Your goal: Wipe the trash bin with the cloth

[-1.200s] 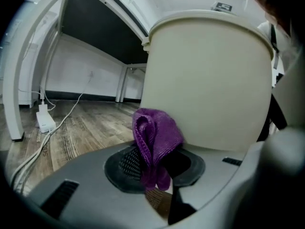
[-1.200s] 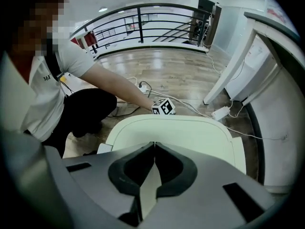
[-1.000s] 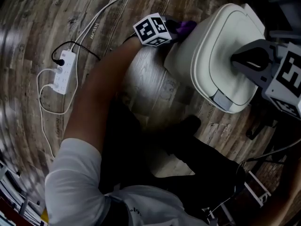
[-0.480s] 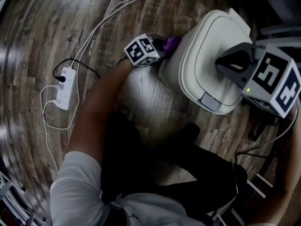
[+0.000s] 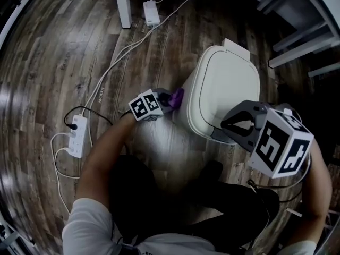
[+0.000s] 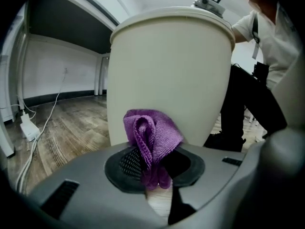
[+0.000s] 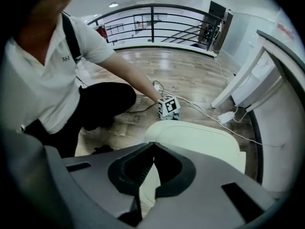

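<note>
On the left of the wooden floor (image 5: 48,62) lies a white power strip (image 5: 78,136) with a black plug in it. White cables (image 5: 114,62) run from there up towards a white furniture leg (image 5: 124,4) and a small white adapter (image 5: 151,12).

Towards the middle, the person's bare left arm (image 5: 106,147) reaches out low. The left gripper (image 5: 169,101) has its jaws narrowly apart, clamped on a bunched purple cloth (image 6: 151,137). The cloth stands up between the pads, folded over itself, right at the left side wall of the trash bin (image 5: 226,84). It seems to press against that wall, though the contact itself is hard to make out.

The bin is cream-coloured, rounded, with its lid closed, and stands on the floor just right of the cloth. The person crouches in front of it in dark trousers (image 5: 175,195) and a white shirt.

On the right, the right gripper (image 7: 152,146) has its jaws drawn fully together with nothing between them. It hangs over the near edge of the bin's lid.
</note>
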The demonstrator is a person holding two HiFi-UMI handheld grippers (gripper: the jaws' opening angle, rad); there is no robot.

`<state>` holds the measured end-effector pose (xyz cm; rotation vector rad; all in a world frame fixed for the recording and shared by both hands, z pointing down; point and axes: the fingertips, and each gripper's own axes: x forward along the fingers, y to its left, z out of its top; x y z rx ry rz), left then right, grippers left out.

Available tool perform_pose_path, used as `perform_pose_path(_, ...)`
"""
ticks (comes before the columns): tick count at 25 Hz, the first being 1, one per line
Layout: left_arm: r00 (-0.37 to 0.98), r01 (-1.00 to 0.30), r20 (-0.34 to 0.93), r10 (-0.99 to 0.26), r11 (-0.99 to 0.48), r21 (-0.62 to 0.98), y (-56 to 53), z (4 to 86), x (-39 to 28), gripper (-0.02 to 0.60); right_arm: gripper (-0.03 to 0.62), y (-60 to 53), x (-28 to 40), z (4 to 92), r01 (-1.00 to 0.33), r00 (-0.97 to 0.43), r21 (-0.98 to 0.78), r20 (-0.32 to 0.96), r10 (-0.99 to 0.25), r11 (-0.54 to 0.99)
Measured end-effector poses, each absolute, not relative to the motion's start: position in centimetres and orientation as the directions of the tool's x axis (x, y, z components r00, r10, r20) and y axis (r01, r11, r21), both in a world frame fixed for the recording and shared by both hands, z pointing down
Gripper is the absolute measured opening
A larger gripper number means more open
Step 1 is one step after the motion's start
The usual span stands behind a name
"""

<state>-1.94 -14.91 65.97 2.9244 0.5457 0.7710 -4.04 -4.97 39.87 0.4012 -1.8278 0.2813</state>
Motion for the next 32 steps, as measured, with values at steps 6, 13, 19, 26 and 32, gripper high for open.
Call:
perform_pose_path(6, 0.76, 0.404, 0.484, 0.433, -0.899, 0.17, -10.6, 66.0, -2.1, 0.091, 0.005, 3.4, -5.1, 44.2, -0.328, -0.235, -0.189, 0.965, 0.113, 0.926)
perform_pose_path(13, 0.731, 0.434, 0.504, 0.46, -0.884, 0.176, -8.6, 66.0, -1.3, 0.091, 0.005, 2.9, -3.0, 44.2, -0.395, -0.242, -0.14, 0.969, 0.044, 0.908)
perform_pose_path(19, 0.733, 0.422, 0.505, 0.455, -0.887, 0.187, -8.1, 66.2, -0.4, 0.091, 0.005, 3.5, -1.5, 44.5, -0.427, -0.22, -0.103, 0.976, 0.008, 0.898)
perform_pose_path(26, 0.688, 0.487, 0.536, 0.489, -0.859, 0.159, -6.0, 65.1, -0.9, 0.091, 0.005, 4.1, -1.6, 45.2, -0.435, -0.212, -0.112, 0.977, 0.019, 0.894)
perform_pose_path(32, 0.551, 0.648, 0.576, 0.604, -0.744, 0.161, -0.7, 65.5, -3.5, 0.091, 0.005, 4.0, -1.6, 44.9, -0.426, -0.236, -0.135, 0.971, 0.035, 0.895)
